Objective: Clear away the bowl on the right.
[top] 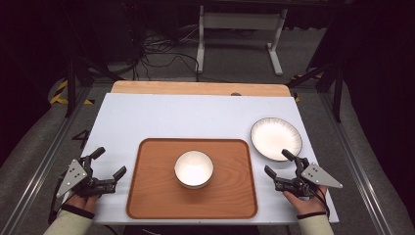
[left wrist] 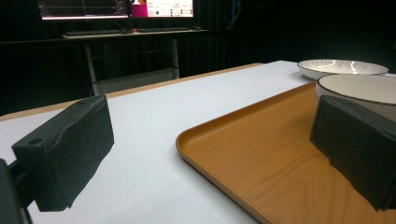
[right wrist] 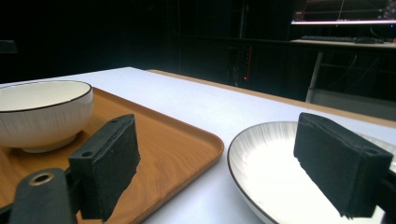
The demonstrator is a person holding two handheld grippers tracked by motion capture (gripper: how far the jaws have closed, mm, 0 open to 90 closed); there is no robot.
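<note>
Hovering low at the white bench's [top: 147,117] right edge, right gripper [top: 280,170] with jaws spread wide, nothing between them, just beside the near rim of the ribbed white plate [top: 276,138]. Resting at the left edge, left gripper [top: 109,163], jaws likewise spread and empty. Sitting between both, wooden tray [top: 151,196] carrying 1 white bowl [top: 194,169] at its middle.

In the left gripper view, the bowl [left wrist: 359,91] runs off the right edge, its base behind a black pad. In the right gripper view, the plate [right wrist: 271,182] is cut by the bottom edge, its far rim behind a pad. Monitor text too small to read.
</note>
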